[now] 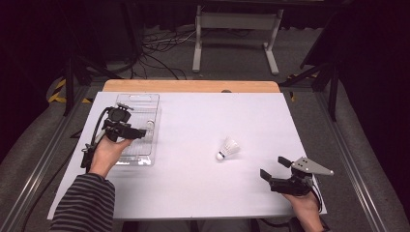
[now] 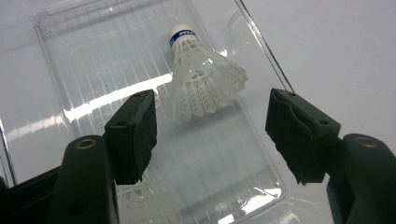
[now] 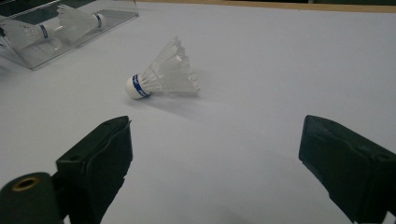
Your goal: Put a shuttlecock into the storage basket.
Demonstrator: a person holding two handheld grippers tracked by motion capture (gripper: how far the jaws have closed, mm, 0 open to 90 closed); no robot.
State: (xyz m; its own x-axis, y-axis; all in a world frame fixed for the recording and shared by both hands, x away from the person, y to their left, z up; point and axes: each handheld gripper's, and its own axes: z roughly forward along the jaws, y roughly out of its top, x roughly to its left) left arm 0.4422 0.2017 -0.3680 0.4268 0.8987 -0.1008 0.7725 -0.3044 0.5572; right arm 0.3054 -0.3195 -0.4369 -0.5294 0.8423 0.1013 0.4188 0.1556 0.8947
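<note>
A clear plastic tray (image 1: 140, 99) lies at the table's left. My left gripper (image 1: 138, 132) hovers over it, jaws open and nothing between them. In the left gripper view a white shuttlecock (image 2: 201, 74) with a blue-banded cork lies in the tray (image 2: 93, 56) just beyond the gripper (image 2: 210, 116). The right gripper view shows two shuttlecocks (image 3: 79, 21) lying in that tray (image 3: 70, 44). Another shuttlecock (image 1: 228, 148) lies on its side on the white sheet, right of centre. My right gripper (image 1: 274, 167) rests open near the front right edge, a short way from that shuttlecock (image 3: 163, 74).
A white sheet (image 1: 203, 121) covers the table, with a wooden strip (image 1: 193, 86) along the far edge. Beyond the table stand a metal frame (image 1: 237, 29) and floor cables. A striped sleeve (image 1: 84, 203) comes in at the bottom left.
</note>
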